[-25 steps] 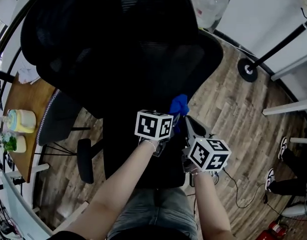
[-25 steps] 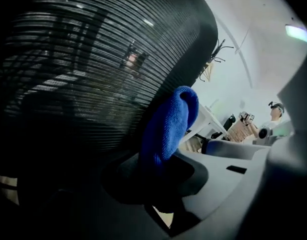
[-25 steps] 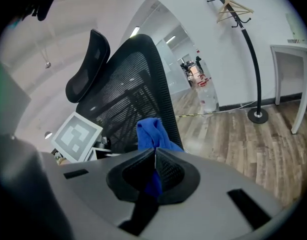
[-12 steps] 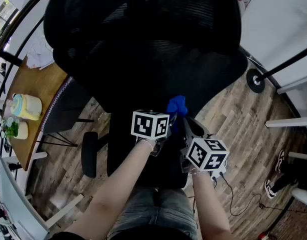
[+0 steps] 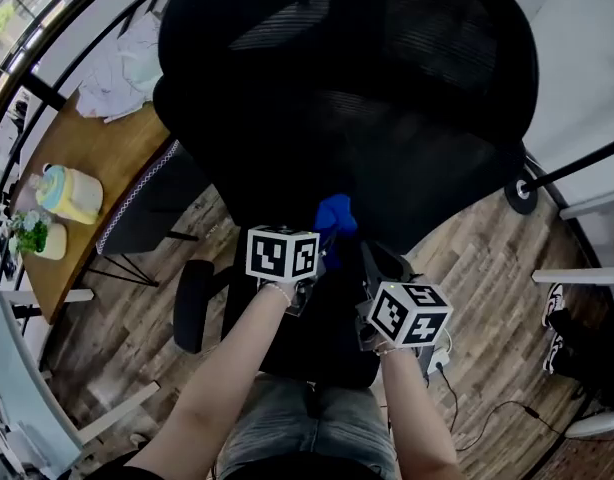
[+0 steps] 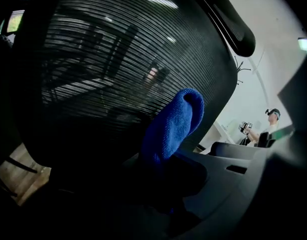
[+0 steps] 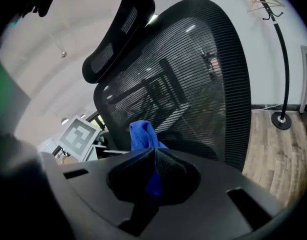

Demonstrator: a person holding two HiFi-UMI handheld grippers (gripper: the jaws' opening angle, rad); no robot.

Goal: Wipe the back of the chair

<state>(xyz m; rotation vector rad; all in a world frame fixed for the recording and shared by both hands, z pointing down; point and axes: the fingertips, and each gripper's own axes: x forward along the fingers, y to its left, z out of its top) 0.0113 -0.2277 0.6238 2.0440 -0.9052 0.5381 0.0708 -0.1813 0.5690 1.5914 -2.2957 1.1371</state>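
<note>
We had the blue cloth low down behind the chair back, near the bottom edge of the black mesh. Both claws were closed on it. In the right gripper view, the right gripper had its pads pressed together, with a strip of cloth caught between them and the rest bunched above. The left gripper view was much darker. Even so, the cloth rose from between the pads of the left gripper, so we took that one as clamped on it too. From the head view the two claws sat just beside each other, with the cloth poking out ahead of them toward the mesh.

The folded tip of the cloth stood right at the mesh, but we could not tell whether it was pressing on it or only close.

As for progress, the mesh looked the same all over, with no streaks or cleaner patches to show where wiping had been done. We judged the job to be at or near its start, with the cloth gripped and brought to the lower part of the back. The broad middle, the upper curve and the headrest all lay well above the cloth. Those seemed to be what was left.
</note>
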